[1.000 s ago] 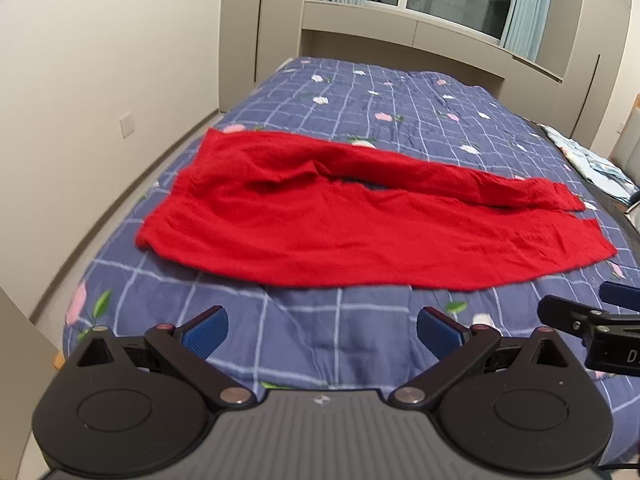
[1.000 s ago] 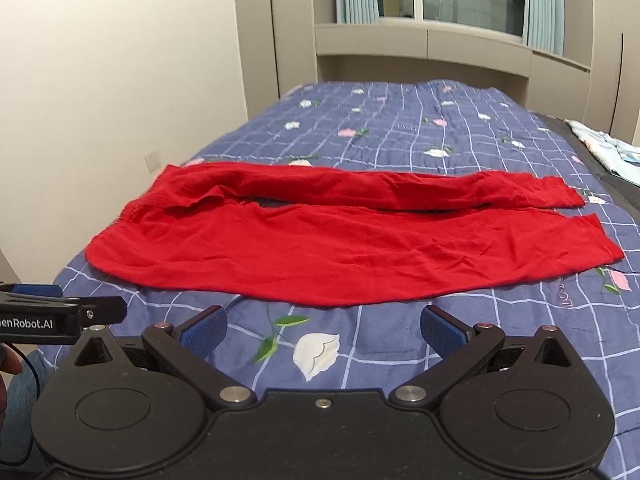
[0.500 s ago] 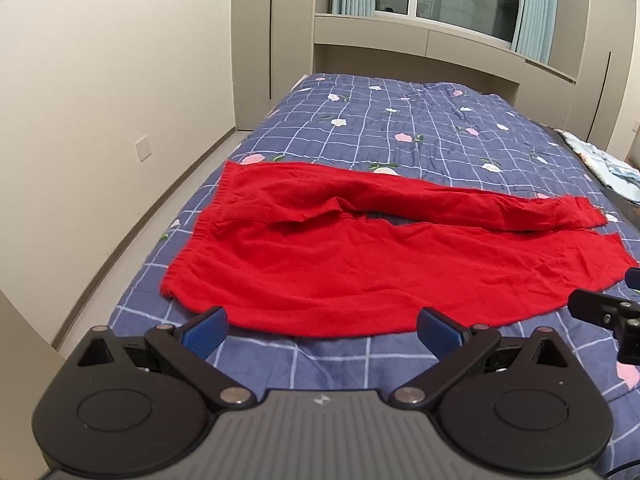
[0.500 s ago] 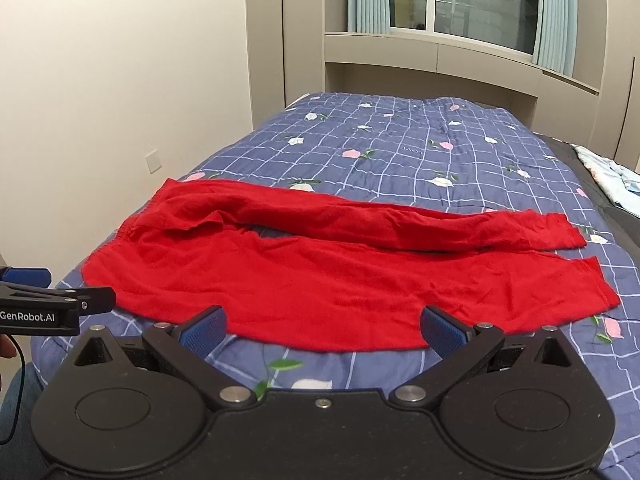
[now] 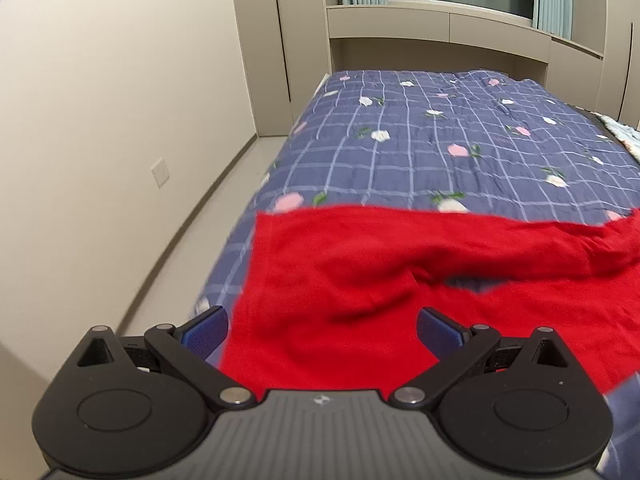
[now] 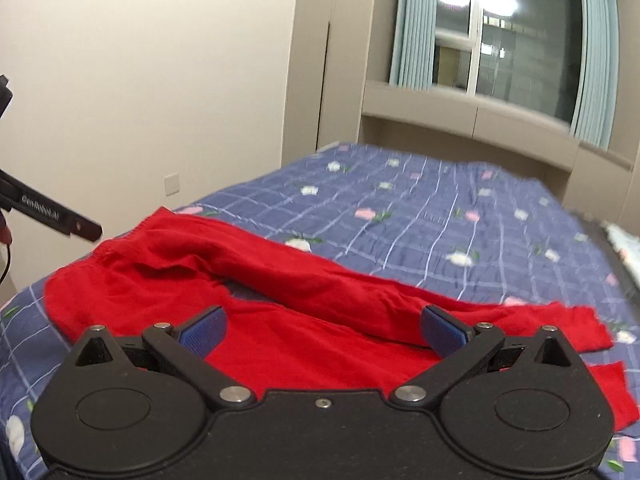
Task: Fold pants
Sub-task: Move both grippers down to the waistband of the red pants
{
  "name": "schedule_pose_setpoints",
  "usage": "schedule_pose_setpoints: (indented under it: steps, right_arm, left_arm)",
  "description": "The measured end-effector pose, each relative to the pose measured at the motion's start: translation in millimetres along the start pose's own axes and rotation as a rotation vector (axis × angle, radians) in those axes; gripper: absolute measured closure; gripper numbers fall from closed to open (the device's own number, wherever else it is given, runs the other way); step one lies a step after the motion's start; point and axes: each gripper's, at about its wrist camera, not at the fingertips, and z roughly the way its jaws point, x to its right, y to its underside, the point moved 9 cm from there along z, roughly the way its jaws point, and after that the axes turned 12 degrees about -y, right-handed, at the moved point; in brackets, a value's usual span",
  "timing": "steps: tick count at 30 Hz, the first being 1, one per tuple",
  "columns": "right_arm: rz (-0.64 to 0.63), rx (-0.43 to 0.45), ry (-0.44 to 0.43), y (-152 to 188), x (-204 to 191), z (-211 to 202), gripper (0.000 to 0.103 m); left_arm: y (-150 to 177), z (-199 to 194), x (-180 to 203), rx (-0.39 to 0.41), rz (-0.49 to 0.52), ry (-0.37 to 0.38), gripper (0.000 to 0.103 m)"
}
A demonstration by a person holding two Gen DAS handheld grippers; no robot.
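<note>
Red pants (image 5: 400,280) spread flat across near end of bed (image 5: 440,132), on blue checked floral quilt, waistband toward the left wall side, legs running off to the right. Far leg (image 6: 320,280) rumpled and ridged, partly lapping over the near leg; small dark gap of quilt showing between the two near the crotch. Leg cuffs (image 6: 580,324) visible in right wrist view, apart from each other, lying near right edge of bed. Left gripper (image 5: 322,330) hovering over waistband end, fingers (image 5: 204,328) spread wide, nothing between them, blue pads facing inward; cloth contact not discernible, edge of pants motion-blurred. Right gripper (image 6: 324,330) above mid-leg area, fingers (image 6: 444,332) likewise spread wide, empty, no visible touch on fabric. Left gripper body (image 6: 52,216) poking into right wrist view at far left, tilted, near waistband corner but apart from it. Window (image 6: 492,40) with pale blue curtains beyond head of bed, beige ledge and cabinets under and around it. Wall socket (image 5: 160,172) on left wall, low, beside strip of floor (image 5: 200,232) between wall and bed. Pale patterned cloth (image 5: 624,132) at far right edge of bed, mostly cut off. Both views somewhat smeared.
</note>
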Motion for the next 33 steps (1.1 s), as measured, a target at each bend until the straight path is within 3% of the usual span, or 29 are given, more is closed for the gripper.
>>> schedule_pose_setpoints:
  steps: [10, 14, 18, 23, 29, 33]
  right_arm:
    - [0.020, -0.036, -0.083, -25.0, 64.3, 70.4, 0.000]
    - [-0.029, -0.073, -0.110, -28.8, 85.4, 94.5, 0.000]
    - [-0.059, -0.152, -0.132, -28.9, 112.7, 121.7, 0.000]
    - [0.057, -0.260, -0.082, -28.4, 159.2, 151.1, 0.000]
    - [0.057, -0.312, -0.164, -26.9, 183.1, 176.9, 0.003]
    - [0.037, -0.377, -0.251, -19.5, 178.7, 191.4, 0.009]
  left_arm:
    - [-57.3, 66.5, 3.1, 0.019, 0.046, -0.019, 0.000]
    - [-69.3, 88.9, 10.3, 0.019, 0.071, -0.014, 0.000]
    - [-80.8, 109.6, 22.7, 0.039, 0.125, 0.030, 0.000]
    - [-92.7, 136.0, 39.0, 0.042, 0.195, 0.122, 0.000]
    - [-104.6, 169.0, 59.0, 0.033, 0.275, 0.200, 0.000]
    - [-104.3, 184.8, 71.9, 0.034, 0.350, 0.187, 0.000]
